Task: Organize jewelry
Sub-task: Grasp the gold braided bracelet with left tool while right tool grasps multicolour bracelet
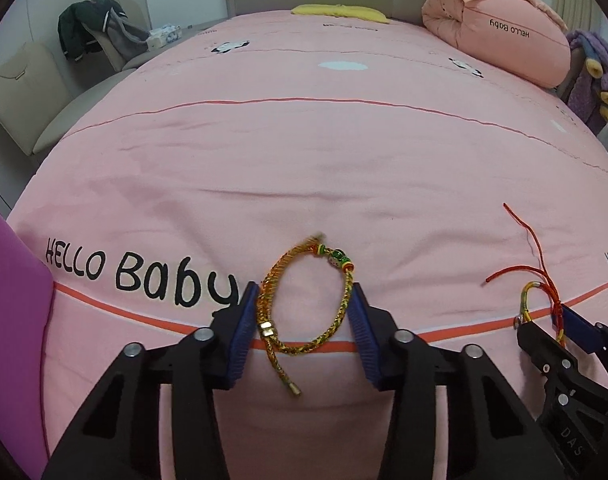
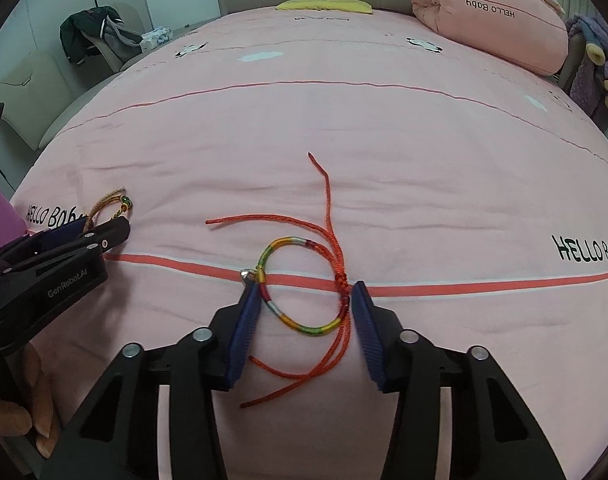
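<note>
A gold braided bracelet with a green bead lies as a loop on the pink bedspread. My left gripper is open, its blue pads on either side of the loop. A rainbow-coloured cord bracelet with long red strings and a small silver bell lies on the bedspread in the right wrist view. My right gripper is open around it. The gold bracelet and left gripper show at the left of the right wrist view; the rainbow bracelet and right gripper at the right of the left wrist view.
A rolled pink quilt and a yellow pillow lie at the bed's far end. A purple plush toy sits at the right edge. A beige sofa with a dark jacket stands left of the bed. A magenta object is at the near left.
</note>
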`<act>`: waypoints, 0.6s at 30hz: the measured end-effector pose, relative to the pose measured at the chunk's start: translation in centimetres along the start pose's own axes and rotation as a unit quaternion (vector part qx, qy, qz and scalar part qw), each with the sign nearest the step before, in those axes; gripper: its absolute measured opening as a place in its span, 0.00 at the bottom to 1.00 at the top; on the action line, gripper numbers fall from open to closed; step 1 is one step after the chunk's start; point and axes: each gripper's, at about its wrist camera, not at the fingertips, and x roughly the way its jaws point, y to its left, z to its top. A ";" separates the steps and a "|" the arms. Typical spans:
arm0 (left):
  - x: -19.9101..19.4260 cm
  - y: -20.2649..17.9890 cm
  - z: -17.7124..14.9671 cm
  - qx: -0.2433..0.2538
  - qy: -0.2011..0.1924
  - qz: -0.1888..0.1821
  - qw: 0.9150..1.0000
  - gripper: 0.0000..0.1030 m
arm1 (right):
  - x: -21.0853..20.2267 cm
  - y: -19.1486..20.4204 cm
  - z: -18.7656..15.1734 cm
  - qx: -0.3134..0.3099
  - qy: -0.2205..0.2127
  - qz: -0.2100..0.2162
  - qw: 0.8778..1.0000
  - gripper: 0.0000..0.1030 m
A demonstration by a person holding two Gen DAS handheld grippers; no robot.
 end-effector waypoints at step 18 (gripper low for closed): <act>-7.1 1.6 -7.5 -0.030 0.047 -0.046 0.997 0.08 | -6.0 -0.9 -6.1 0.042 0.036 0.054 0.997 0.15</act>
